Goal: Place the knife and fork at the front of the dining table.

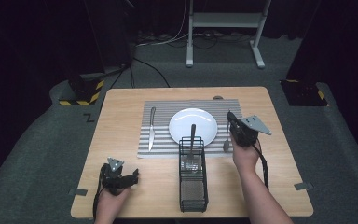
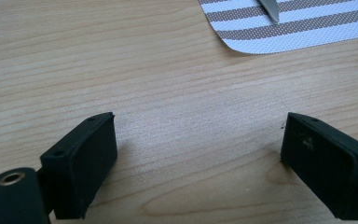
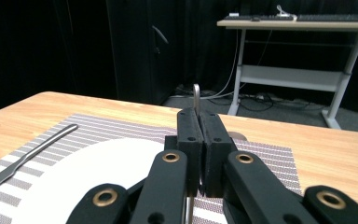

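Observation:
A striped placemat [image 1: 165, 109] [image 2: 307, 28] [image 3: 270, 163] holds a white plate [image 1: 193, 122] [image 3: 98, 172]. Left of the plate lies a knife [image 1: 151, 130] [image 2: 270, 9] [image 3: 28, 156]. To the right of the plate is a metal spoon [image 1: 225, 145], bowl toward me. My right gripper [image 1: 231, 122] [image 3: 199, 116] is shut on its handle, whose end [image 3: 196, 95] pokes up between the jaws. My left gripper [image 1: 133, 176] [image 2: 198, 135] rests low over bare wood at the front left, open and holding nothing.
A black wire caddy [image 1: 193, 186] stands at the table's front centre with a metal utensil [image 1: 192, 137] leaning out toward the plate. Beyond the table, a white desk frame [image 1: 223, 21] [image 3: 289, 74] stands on the floor. A yellow-black striped base [image 1: 81, 91] sits at the back left.

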### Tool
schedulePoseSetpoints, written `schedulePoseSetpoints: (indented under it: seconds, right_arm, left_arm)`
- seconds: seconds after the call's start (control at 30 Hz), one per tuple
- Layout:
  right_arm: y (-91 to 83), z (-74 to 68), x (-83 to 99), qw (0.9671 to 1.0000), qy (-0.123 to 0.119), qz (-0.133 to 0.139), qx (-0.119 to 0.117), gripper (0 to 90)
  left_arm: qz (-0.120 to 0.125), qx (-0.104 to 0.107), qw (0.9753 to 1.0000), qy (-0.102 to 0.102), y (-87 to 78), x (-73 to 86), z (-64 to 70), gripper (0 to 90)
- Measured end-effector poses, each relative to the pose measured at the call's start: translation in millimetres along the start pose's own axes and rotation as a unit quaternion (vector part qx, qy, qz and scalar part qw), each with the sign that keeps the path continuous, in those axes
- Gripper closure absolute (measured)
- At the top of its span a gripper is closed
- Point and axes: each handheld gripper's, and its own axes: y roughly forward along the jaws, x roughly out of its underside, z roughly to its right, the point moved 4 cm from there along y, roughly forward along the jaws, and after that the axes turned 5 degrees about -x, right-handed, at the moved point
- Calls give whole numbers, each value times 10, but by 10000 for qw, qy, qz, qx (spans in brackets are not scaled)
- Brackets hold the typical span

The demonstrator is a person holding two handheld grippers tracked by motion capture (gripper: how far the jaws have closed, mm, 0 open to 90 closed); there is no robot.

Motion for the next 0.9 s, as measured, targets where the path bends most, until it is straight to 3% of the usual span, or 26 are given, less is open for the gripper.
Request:
schedulePoseSetpoints:
  seconds: [0.27, 0.5, 0.9]
  right_arm:
    - [229, 83, 15, 9997, 193, -178, 20, 886]
    - [460, 186, 64, 9981, 484, -371, 57, 885]
    - [752, 306, 177, 9950, 724, -650, 231, 884]
  left_arm:
    - [8, -13, 10000, -8, -1, 1, 2, 110]
    - [5, -9, 10000, -4, -1, 1, 2, 110]
    - [8, -22, 10000, -18, -3, 2, 5, 112]
